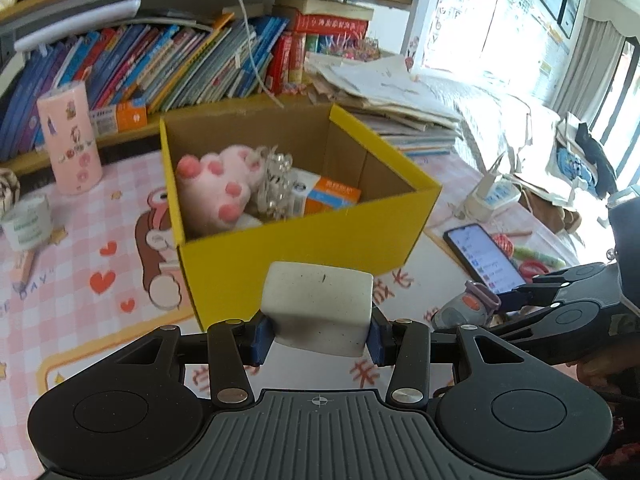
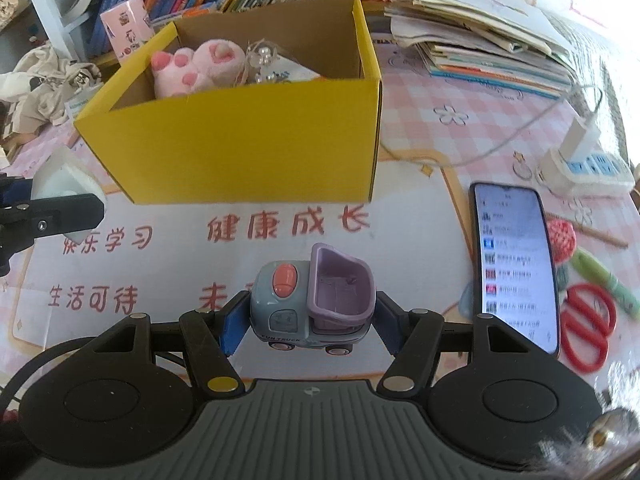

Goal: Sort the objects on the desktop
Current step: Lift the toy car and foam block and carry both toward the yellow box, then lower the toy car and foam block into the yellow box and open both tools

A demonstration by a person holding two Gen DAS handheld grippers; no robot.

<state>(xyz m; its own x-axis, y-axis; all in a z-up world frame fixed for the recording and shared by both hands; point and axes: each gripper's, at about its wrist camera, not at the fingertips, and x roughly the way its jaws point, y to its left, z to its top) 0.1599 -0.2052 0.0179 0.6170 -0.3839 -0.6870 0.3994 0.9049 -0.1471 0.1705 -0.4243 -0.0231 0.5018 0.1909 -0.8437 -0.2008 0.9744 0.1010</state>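
A yellow cardboard box (image 1: 304, 252) stands open on the desk and also shows in the right wrist view (image 2: 248, 140). In it lie a pink plush paw (image 1: 220, 184), clear beads and small packets. My left gripper (image 1: 318, 336) is shut on a white block (image 1: 320, 308), held in front of the box's near wall. My right gripper (image 2: 310, 320) is shut on a grey and purple toy truck (image 2: 312, 304), held above the mat before the box. The right gripper with the truck shows at the right of the left wrist view (image 1: 472, 308).
A lit phone (image 2: 516, 264) lies right of the box, with red scissors (image 2: 588, 324) and a white power strip (image 2: 588, 164) beyond. A pink tissue pack (image 1: 70, 136) and tape roll (image 1: 26, 220) stand left. Books (image 1: 160, 68) and stacked papers (image 1: 392, 100) line the back.
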